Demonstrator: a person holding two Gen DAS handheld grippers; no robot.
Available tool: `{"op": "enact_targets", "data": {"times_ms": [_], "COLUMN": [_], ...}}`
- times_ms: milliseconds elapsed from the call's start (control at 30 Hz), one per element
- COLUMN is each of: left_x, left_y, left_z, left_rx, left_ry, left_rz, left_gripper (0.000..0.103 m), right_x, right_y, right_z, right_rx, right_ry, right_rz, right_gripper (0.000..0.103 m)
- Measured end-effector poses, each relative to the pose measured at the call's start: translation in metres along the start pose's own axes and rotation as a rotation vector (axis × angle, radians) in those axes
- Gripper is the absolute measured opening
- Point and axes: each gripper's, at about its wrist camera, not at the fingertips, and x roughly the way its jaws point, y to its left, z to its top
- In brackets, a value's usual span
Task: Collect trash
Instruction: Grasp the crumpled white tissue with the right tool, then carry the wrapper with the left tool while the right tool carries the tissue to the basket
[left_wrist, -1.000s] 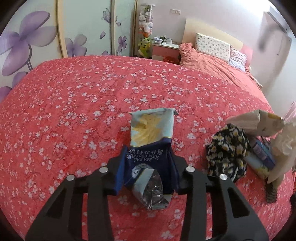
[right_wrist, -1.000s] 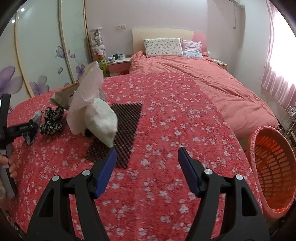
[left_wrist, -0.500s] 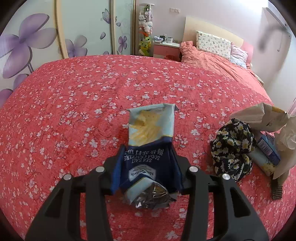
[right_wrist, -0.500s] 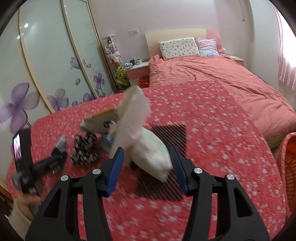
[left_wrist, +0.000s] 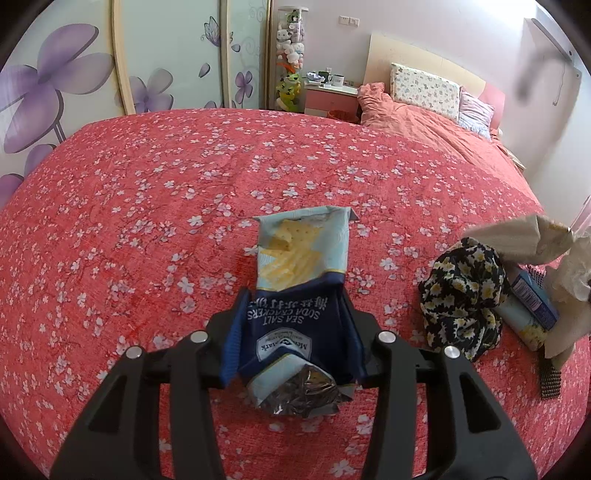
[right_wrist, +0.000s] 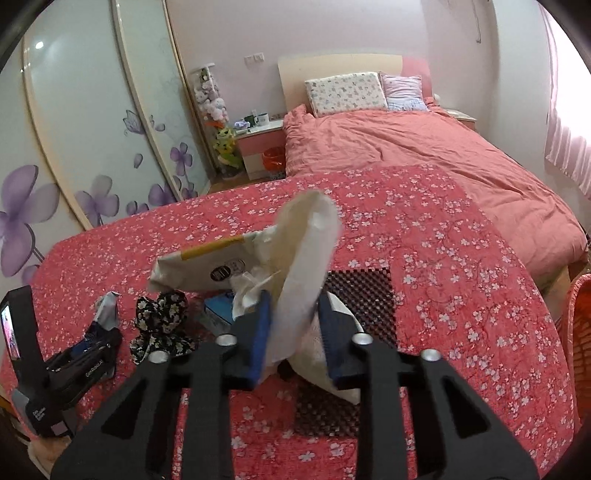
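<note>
Left wrist view: left gripper clamped on blue-and-pale foil soda cracker bag, frame centre, above red floral bedspread. Right wrist view: right gripper closed around crumpled white tissue paper, centre; orange plastic basket at right edge.

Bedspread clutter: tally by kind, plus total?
Snack wrappers: 2, the blue-and-teal foil cracker bag and the cream paper packet
White tissue wads: 1
Blue cartons: 1
Black floral cloths: 1
Dark grid mats: 1
Total: 6
</note>
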Motion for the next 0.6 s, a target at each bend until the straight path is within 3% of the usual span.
{"op": "enact_targets", "data": {"times_ms": [67, 300, 600], "left_x": [0.0, 0.0, -0.014], "left_y": [0.0, -0.001, -0.006], "left_z": [0.0, 0.0, -0.007], "left_rx": [0.001, 0.01, 0.057], "left_ry": [0.0, -0.001, -0.036], "left_rz": [0.001, 0.012, -0.043], "left_gripper": [0.046, 0.045, 0.033], "right_x": [-0.009, -0.049, -0.083], "right_y": [-0.003, -0.015, -0.051], "right_z": [0.001, 0.008, 0.001], "right_rx": [0.01, 0.038, 0.053], "right_ry": [-0.018, -0.088, -0.133], "right_rz": [0.028, 0.11, 0.063], "right_gripper": [0.009, 0.007, 0.007]}}
